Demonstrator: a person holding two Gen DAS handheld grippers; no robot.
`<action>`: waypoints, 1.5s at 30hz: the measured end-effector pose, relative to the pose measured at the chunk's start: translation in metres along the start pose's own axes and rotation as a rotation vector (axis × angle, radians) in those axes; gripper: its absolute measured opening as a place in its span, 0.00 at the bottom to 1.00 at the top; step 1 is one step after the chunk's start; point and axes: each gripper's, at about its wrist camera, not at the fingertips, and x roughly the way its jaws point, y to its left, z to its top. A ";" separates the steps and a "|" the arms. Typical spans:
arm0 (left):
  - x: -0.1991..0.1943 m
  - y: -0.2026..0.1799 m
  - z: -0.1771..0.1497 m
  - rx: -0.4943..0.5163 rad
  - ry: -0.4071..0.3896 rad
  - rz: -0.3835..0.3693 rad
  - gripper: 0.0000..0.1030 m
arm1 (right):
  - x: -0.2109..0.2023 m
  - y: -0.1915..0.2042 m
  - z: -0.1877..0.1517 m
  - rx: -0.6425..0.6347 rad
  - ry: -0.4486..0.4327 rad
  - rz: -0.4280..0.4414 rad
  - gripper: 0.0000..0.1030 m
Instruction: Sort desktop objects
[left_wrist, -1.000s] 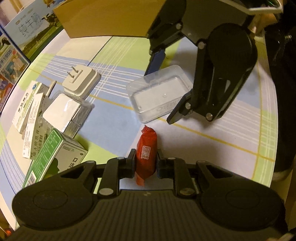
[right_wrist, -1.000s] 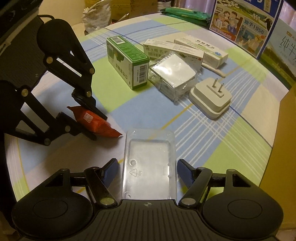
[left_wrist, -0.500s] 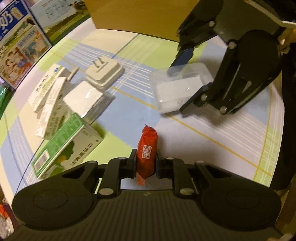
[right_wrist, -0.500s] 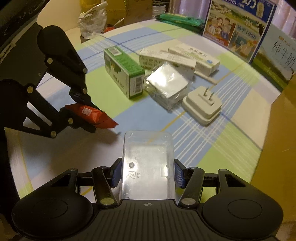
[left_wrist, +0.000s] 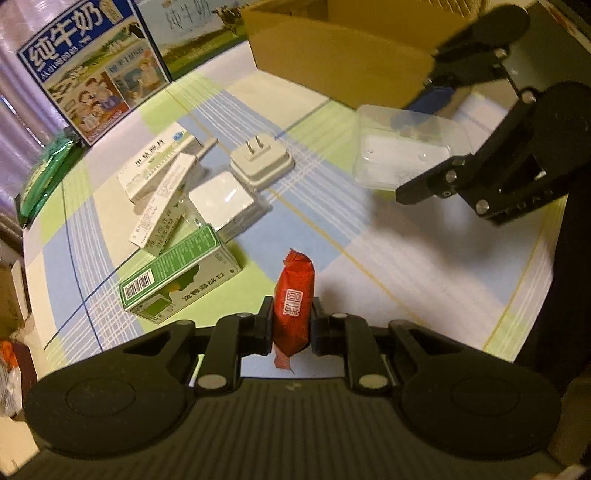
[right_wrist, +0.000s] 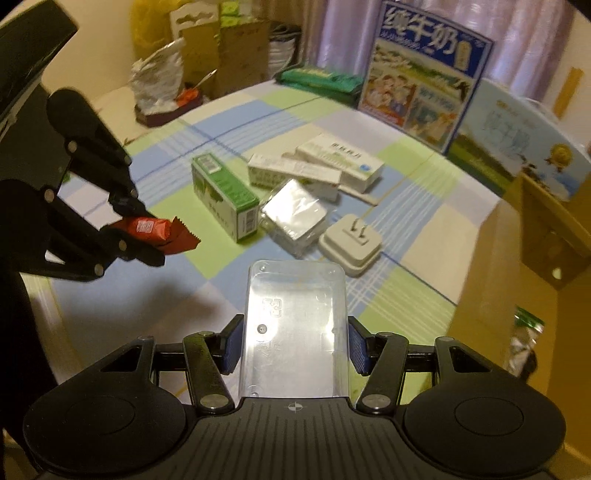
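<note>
snack: red snack packet (left_wrist: 293, 301) pinched mid-body by your left gripper (left_wrist: 292, 326), held above the bench (left_wrist: 424, 273), both ends sticking out.
tray: clear plastic tray (right_wrist: 295, 325) clamped across its width by your right gripper (right_wrist: 294, 345), also off the bench.
risk 1: tray walls look thin; squeeze harder and they prob buckle, tray pops out.
risk 2: packet is soft, grip narrow; a fast swing could let it slide.
risk 3: grippers are close; you could clip one w/ the other, or hit the cardboard box (left_wrist: 332, 62).
text: packet has a white label, chars too small to read. Milk carton (right_wrist: 424, 70) reads 纯牛奶. Green box (left_wrist: 177, 280) shows a barcode, rest unclear.
</note>
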 end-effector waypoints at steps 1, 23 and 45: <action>-0.003 -0.001 0.003 -0.009 -0.002 0.004 0.14 | -0.007 -0.001 -0.001 0.013 -0.008 -0.009 0.52; -0.043 -0.062 0.080 -0.145 -0.122 0.010 0.14 | -0.122 -0.080 -0.043 0.270 -0.107 -0.187 0.52; -0.022 -0.104 0.186 -0.279 -0.187 -0.170 0.14 | -0.147 -0.171 -0.067 0.430 -0.113 -0.277 0.52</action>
